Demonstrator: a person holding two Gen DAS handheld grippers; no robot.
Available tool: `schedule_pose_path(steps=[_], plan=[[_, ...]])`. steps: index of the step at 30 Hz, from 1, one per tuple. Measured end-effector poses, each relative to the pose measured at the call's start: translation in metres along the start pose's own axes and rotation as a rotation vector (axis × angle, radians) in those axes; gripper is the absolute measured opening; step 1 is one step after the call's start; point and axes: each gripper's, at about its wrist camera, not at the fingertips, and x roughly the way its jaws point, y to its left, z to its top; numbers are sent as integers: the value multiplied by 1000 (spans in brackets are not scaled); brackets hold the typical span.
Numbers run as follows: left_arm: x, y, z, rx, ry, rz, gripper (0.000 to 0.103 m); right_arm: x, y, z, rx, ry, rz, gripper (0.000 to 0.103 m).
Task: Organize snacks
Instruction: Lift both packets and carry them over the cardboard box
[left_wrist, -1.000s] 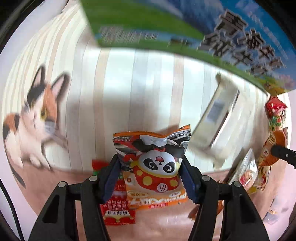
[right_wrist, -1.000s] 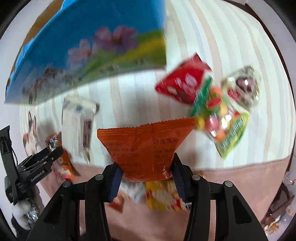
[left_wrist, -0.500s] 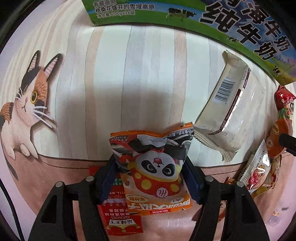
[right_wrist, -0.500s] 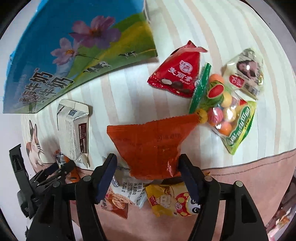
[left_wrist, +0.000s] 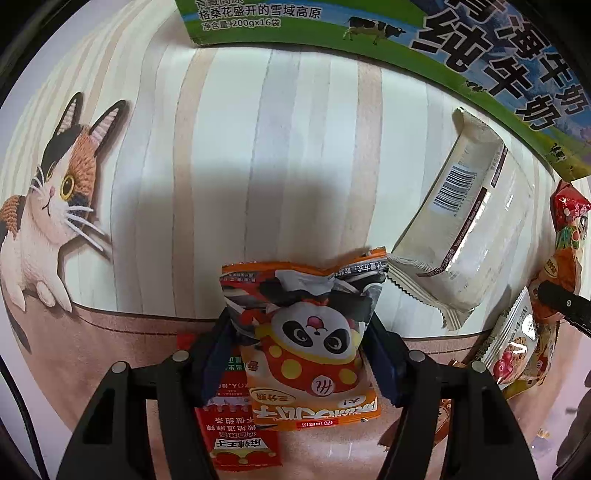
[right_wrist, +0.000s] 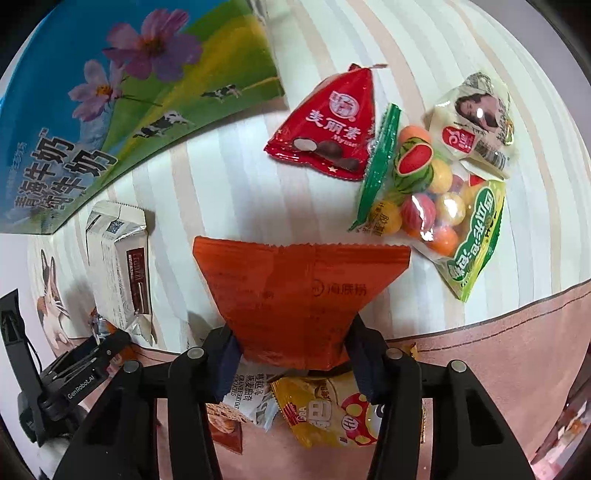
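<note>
The milk carton (left_wrist: 480, 48) borders the striped cloth (left_wrist: 295, 147). A white bar (left_wrist: 458, 218) lies beside the panda pack (left_wrist: 306, 332), pinched by the left gripper (left_wrist: 299, 354). The right gripper (right_wrist: 291, 354), just closing, clamps an orange packet (right_wrist: 295, 288) near the candy bag (right_wrist: 432, 199).

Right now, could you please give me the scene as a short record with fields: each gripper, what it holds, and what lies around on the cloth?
left gripper: shut on panda snack packet
right gripper: shut on orange packet; its jaws have just been closing
surface: striped tablecloth with a cat print
container: milk carton box, at the far side
loose, near box: white cake bar
loose, right side: red chocolate packet, fruit candy bag
</note>
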Motion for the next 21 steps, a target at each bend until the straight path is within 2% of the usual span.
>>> schedule_pose_path(steps=[5,9,14,18,21], plan=[[-2,1,1,-9,-7,2,64,6,6,2,17,2,-2,54],[-11,2,0,-12,-24,7,57,7,10,4,4,-7,-14,51],[-25,4,-6,-9,-44,-7,55,-4,17,-3,-24,-37,-9,49],[-49,6,-16,14,-66,-28,55,-25,25,-11,-45,-62,42,49],[-86,7,-22,35,-115,-51,55,-51,35,-19,-81,-76,110,48]])
